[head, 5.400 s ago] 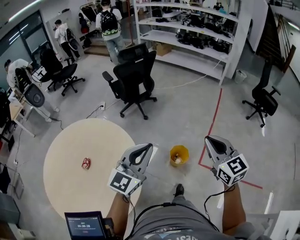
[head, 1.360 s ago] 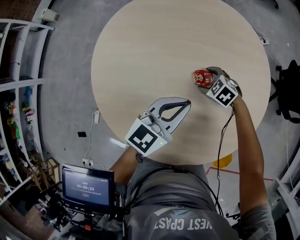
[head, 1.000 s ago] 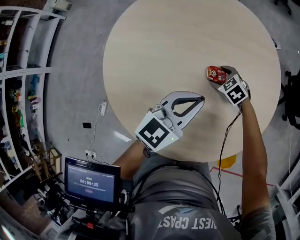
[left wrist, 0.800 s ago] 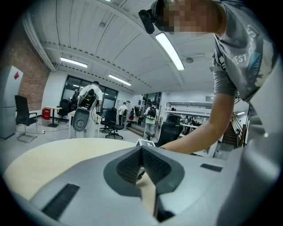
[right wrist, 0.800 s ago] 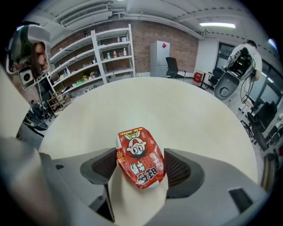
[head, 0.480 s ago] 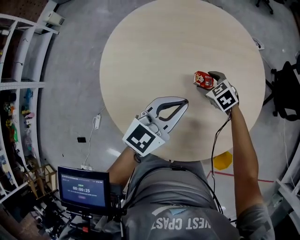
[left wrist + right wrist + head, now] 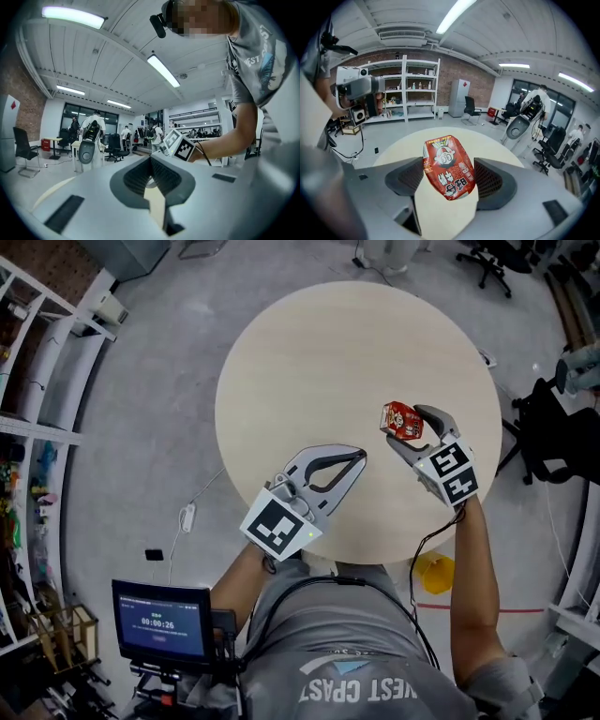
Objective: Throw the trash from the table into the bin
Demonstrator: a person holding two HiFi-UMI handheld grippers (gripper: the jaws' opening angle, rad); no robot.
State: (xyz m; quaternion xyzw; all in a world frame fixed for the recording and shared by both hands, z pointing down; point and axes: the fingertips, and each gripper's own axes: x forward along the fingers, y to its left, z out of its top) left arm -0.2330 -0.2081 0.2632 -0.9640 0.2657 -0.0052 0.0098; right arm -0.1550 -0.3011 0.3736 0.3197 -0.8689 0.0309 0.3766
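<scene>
Right gripper view: right gripper fingers grasping red packet; left gripper clenched, empty; bin drop pending.

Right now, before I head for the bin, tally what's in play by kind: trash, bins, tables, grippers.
Trash (red snack packet): 1
Bins (yellow bin): 1
Tables (round table): 1
Grippers (left gripper, right gripper): 2
Total: 5
</scene>
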